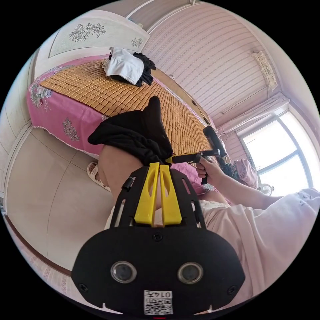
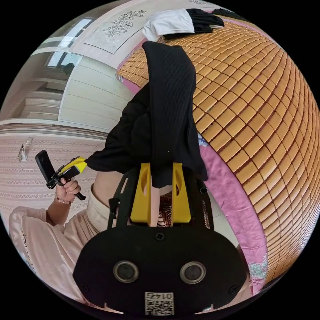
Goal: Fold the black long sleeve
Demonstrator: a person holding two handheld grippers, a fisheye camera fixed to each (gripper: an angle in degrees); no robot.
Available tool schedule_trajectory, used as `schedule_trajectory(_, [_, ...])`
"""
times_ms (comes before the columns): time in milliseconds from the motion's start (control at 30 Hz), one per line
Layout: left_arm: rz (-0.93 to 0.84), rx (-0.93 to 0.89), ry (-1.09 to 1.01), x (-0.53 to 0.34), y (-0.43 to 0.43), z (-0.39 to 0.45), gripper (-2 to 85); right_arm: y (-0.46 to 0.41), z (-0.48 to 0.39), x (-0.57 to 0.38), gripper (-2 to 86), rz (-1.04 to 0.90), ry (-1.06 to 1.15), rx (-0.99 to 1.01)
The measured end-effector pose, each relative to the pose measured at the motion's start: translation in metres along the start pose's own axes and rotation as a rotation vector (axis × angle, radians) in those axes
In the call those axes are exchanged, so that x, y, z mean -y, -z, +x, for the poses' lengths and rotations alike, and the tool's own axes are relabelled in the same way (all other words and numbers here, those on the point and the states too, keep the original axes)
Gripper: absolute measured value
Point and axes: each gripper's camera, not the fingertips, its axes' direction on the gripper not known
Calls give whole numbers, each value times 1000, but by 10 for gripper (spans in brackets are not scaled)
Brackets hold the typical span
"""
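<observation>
The black long sleeve (image 1: 133,133) hangs bunched in front of the person's knees, at the edge of the bed. My left gripper (image 1: 159,164) is shut on a gathered bit of it, yellow jaws pressed together. In the right gripper view, the left gripper (image 2: 75,166) pinches the garment's left corner, held in a hand. The black long sleeve (image 2: 170,110) drapes toward the camera in a long ribbed strip. Its end lies between the jaws of my right gripper (image 2: 160,173), which stand apart, open. In the left gripper view, the right gripper (image 1: 173,159) touches the cloth beside my left jaws.
The bed carries a bamboo mat (image 1: 100,90) over a pink sheet (image 1: 56,116). A pile of white and black clothes (image 1: 128,66) lies at its far end. The person's bare leg (image 1: 116,166) and a slipper (image 1: 93,171) are close below. A window (image 1: 280,156) is at right.
</observation>
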Motion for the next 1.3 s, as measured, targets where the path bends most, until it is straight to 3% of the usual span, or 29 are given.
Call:
schedule_trajectory(100, [65,3,10,-9,23,4,-10,20,11,-40,22,78,-5,-11])
schedule_trajectory(333, [296,14,-99,11,98,38,-10,195,52,-176,5,543,-17,148])
schedule_trajectory(633, [707,-202,-430,51,234,151,-10,401,-22,-394,2,1060,245,36])
schedule_trajectory(767, [864,-332,-543,57,285,208,-10,476,-76,-498,1,1283,348,-122])
schedule_trajectory(867, [891,-450,-591,60,312,239,-10,512,-111,-556,1,1341,374,-202])
schedule_trajectory(1033, [935,-461,-658,45,345,287,-10,545,-169,-634,0,1433,502,-272])
schedule_trajectory(1300, [1210,-531,-805,11,424,349,-10,588,-273,-725,0,1508,700,-539])
